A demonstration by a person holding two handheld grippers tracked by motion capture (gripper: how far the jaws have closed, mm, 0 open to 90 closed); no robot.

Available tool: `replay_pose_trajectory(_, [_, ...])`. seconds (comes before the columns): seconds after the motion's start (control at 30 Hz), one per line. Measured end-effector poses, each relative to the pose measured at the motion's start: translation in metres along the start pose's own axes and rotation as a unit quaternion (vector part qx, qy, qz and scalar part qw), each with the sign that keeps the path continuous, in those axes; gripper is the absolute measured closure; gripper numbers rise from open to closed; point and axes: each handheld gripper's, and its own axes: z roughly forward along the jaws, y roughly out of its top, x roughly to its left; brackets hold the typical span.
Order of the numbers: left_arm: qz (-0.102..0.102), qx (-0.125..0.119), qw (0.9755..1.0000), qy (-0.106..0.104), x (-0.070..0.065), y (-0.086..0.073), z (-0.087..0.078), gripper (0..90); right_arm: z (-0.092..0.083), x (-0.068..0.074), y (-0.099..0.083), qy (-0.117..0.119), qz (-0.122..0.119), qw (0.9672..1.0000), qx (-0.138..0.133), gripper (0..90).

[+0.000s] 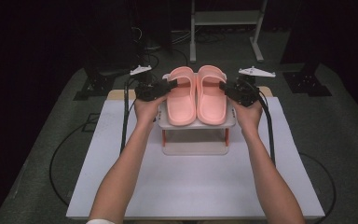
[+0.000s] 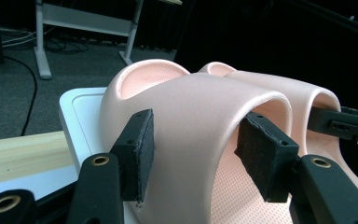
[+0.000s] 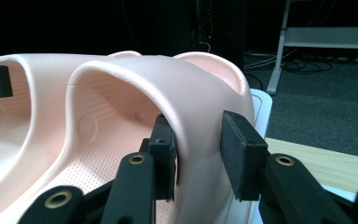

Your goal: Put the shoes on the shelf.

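The pair of pink slippers is resting side by side on the top shelf of a small white rack [image 1: 198, 148], at the upper centre of the high view, on the white table [image 1: 191, 186].

Handling: each slipper is looking like one-piece moulded foam, so it is probably light, springy rather than rigid, and not fragile. The matte skin should be giving the pads fair friction. The broad strap arching over the forefoot is the natural grasp point, at its outer side wall where it meets the sole; a hard squeeze would likely be buckling it.

Left slipper [image 1: 182, 95]: the left gripper [image 1: 170, 86] is straddling the outer side of the strap [image 2: 205, 107]. One pad is sitting outside the strap, the other inside the arch. In the left gripper view, the jaws are standing partly open and the pads are not visibly pressing, so nothing is gripped.

Right slipper [image 1: 212, 95]: the right gripper [image 1: 223, 87] is straddling its strap [image 3: 168, 84] likewise. The inner pad is lying close to the wall and the outer pad is standing clear of it; the jaws are looking loose, not clamped.

Orientation: each long axis is running from lower to upper frame in the high view. The heel cups are pointing at the upper edge, the toes at the person [image 1: 121, 177]. The two are lying parallel and nearly touching.
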Motion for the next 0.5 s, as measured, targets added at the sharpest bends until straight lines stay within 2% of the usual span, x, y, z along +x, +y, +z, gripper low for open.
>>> replay_pose_trajectory(0.5, [0.003, -0.002, 1.0000, 0.008, 0.0008, 0.0018, 0.0058, 46.1, 0.0054, 0.0003, 0.0009, -0.006, -0.005, 1.0000, -0.006, 65.1])
